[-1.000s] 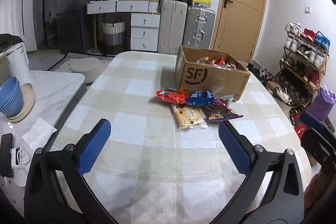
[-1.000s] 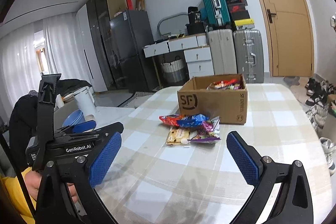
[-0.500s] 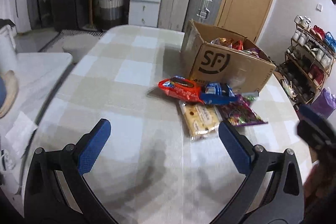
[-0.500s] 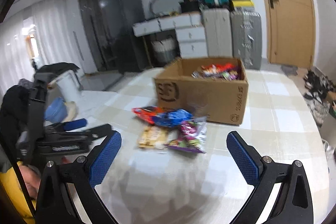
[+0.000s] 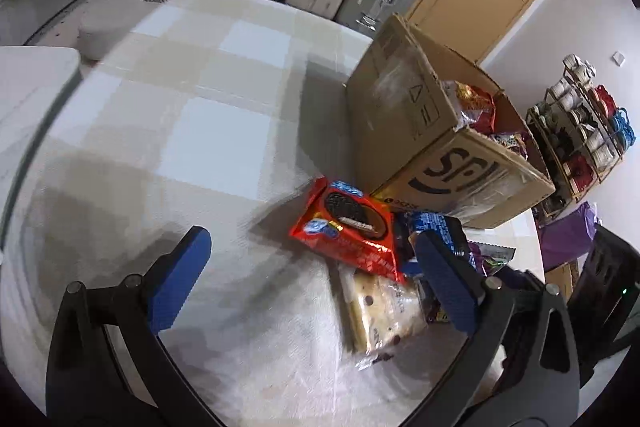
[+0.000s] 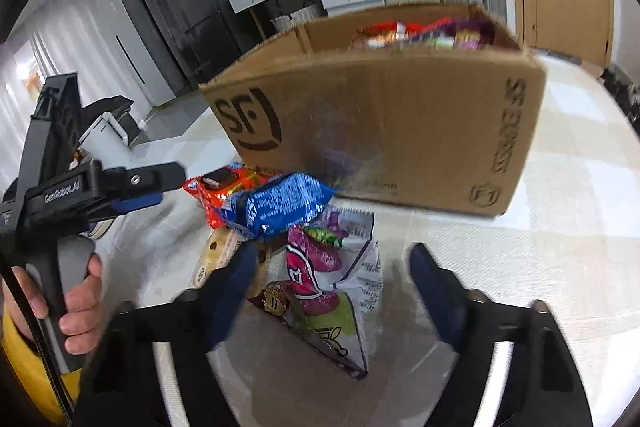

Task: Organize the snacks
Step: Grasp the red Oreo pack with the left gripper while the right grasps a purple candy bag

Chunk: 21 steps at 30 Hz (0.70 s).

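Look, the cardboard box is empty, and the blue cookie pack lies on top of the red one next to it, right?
Not quite: the cardboard box is not empty. The right wrist view shows snack packets inside it. The rest holds: the blue cookie pack does lie on the red one beside the box.

The table (image 5: 208, 131) wears a pale checked cloth of beige, white and light-blue squares, and it runs bare between the left gripper's fingers (image 5: 180, 279) and well past their tips. A brown cardboard box (image 6: 380, 131) stands on it beyond both pairs of fingers, and just before the box lies a small heap of packets — a red cookie packet (image 5: 348, 227) just inside the left gripper's right finger, with a pale cracker pack (image 5: 384, 311) nearer along that finger. A purple-and-white bag (image 6: 336, 291) lies flat between the right gripper's fingers (image 6: 436, 291), the blue packet (image 6: 280, 207) resting on the heap beyond their tips.
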Each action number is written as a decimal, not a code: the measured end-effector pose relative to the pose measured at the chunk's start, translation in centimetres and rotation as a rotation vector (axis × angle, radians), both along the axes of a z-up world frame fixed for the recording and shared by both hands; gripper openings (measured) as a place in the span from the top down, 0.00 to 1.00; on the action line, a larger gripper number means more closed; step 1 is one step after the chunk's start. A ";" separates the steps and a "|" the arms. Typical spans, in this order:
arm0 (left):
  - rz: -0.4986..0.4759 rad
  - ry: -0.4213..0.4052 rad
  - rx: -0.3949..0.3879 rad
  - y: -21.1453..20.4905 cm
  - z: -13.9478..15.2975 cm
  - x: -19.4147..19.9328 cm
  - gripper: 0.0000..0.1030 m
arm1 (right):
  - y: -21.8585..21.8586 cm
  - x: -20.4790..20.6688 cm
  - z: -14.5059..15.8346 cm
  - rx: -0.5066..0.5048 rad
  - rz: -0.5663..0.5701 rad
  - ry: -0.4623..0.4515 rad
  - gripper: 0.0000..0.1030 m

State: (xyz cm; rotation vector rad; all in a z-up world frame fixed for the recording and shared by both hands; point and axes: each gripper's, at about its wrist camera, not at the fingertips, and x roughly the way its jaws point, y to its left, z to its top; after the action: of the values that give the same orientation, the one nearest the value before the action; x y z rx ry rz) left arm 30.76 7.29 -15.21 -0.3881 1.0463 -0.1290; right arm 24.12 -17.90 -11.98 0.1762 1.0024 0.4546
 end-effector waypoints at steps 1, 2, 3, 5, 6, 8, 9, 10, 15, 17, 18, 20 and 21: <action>-0.012 0.014 -0.017 -0.3 -0.4 0.4 0.01 | 0.1 0.1 -0.4 0.000 0.004 0.006 0.29; -0.024 0.030 -0.041 -0.5 -1.0 0.9 0.01 | 0.2 0.2 -0.7 -0.004 0.002 0.010 0.31; -0.023 0.041 -0.053 -0.5 -1.4 1.3 0.01 | 0.3 0.3 -1.1 -0.002 0.004 0.017 0.36; -0.006 0.062 -0.063 -0.5 -2.2 2.1 0.02 | 0.6 0.4 -1.4 -0.011 0.010 0.006 0.40; -0.001 0.043 -0.057 -0.5 -2.1 2.3 0.02 | 0.6 0.3 -1.5 -0.016 0.016 0.009 0.44; -0.010 0.044 -0.080 -0.7 -2.3 3.0 0.02 | 0.6 0.4 -1.6 0.000 0.023 0.009 0.52; -0.009 0.038 -0.081 -0.7 -2.3 3.2 0.02 | 0.6 0.5 -1.7 0.010 0.019 0.012 0.54; -0.008 0.031 -0.093 -0.7 -2.3 3.2 0.04 | 0.4 0.6 -1.8 0.019 0.013 0.013 0.55; -0.020 0.036 -0.175 -1.1 -3.0 3.7 0.44 | -0.8 0.6 -2.2 0.080 -0.019 0.026 0.58; -0.013 0.026 -0.187 -1.2 -3.2 3.6 0.58 | -1.1 0.5 -2.0 0.091 -0.025 0.022 0.58; -0.013 0.035 -0.222 -1.0 -3.5 3.7 0.62 | -1.2 0.5 -1.9 0.095 -0.026 0.017 0.58; 0.000 -0.017 -0.256 -0.5 -3.6 3.7 0.65 | -1.2 0.4 -1.7 0.101 -0.026 0.008 0.58; 0.005 -0.022 -0.256 -0.4 -3.7 3.7 0.66 | -1.2 0.4 -1.6 0.105 -0.026 0.006 0.58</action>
State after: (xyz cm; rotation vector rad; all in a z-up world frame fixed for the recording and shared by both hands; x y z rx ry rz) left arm 34.47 6.92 -18.87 -0.6199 1.0101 -0.2641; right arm 24.50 -19.13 -13.59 0.2847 0.9813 0.4841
